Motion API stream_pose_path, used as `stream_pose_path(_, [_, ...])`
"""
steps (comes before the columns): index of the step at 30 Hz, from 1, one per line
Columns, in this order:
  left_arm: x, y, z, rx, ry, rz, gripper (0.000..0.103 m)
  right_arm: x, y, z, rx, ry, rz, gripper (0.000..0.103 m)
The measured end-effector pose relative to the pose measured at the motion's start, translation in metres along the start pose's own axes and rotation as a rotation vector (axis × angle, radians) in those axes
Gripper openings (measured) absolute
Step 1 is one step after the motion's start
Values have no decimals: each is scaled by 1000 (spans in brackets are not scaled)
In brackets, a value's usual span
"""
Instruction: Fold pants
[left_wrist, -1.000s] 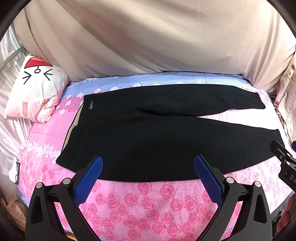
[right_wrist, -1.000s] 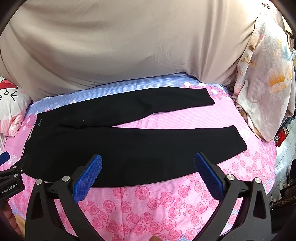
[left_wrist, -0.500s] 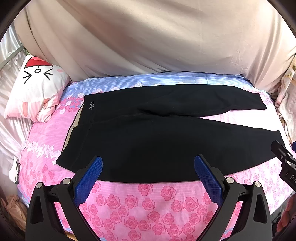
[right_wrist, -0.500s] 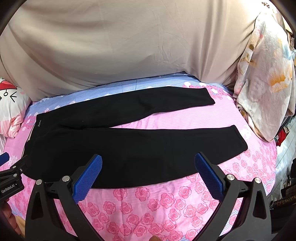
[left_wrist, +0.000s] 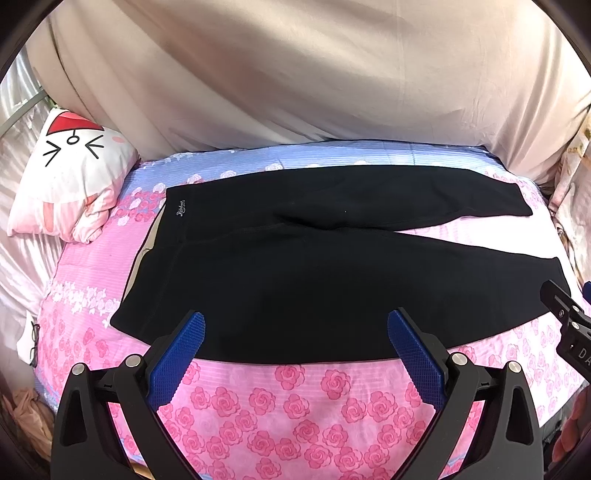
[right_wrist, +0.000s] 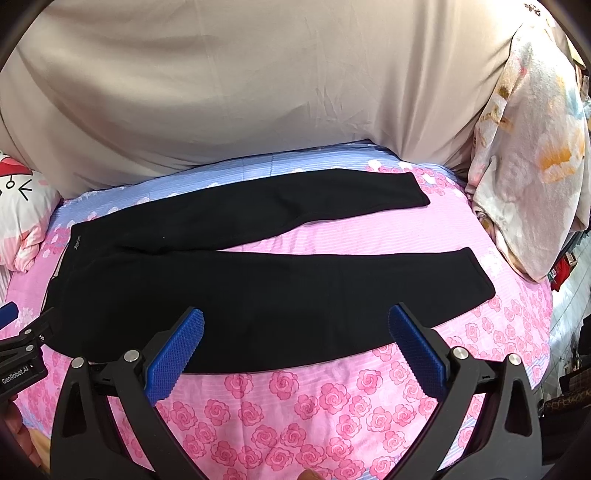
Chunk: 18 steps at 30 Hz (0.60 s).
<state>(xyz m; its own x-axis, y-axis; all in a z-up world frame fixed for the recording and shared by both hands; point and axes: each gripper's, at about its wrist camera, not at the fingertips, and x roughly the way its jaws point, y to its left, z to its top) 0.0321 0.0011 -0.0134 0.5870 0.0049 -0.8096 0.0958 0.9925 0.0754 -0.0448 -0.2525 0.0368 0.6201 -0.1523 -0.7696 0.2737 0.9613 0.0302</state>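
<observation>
- At the upper left of the left wrist view a white pillow (left_wrist: 70, 177) with a drawn cat face leans at the edge of the bed; its corner shows at the far left of the right wrist view.
- The pink rose-print sheet (left_wrist: 295, 398) covers the bed, turning blue-striped toward the back, under a beige cloth backdrop (left_wrist: 295, 74).
- The black pants (left_wrist: 295, 280) lie flat and unfolded across the middle of both views, waistband at the left, legs running right.
- A small pale logo sits near the waistband's upper left corner; a tan lining edge peeks out just left of the waist.
- The two legs part into a narrow V: the far leg angles to the upper right, the near leg ends in a hem at the right.
- The fabric looks smooth, with a slight crease at the crotch.
- The left gripper (left_wrist: 295, 350) hovers at lower centre over the pants' near edge, blue pads spread wide, holding nothing.
- The right gripper (right_wrist: 295, 350) hovers likewise in its own view, fingers wide apart and empty.
- A floral blanket (right_wrist: 532, 155) hangs at the upper right of the right wrist view.
</observation>
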Motion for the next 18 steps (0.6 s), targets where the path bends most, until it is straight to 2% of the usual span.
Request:
stream_pose_path(11, [21,14,10,35,16,0,98,22,6,2,20,51,-32,98])
stream_pose_path(14, [37,32,20,33,27,-11,98,33,4,6,31,75,-39,98])
stream_pose_path(18, [80,66,46,23,28,-15,98,49,-5,16,65,101,-55,98])
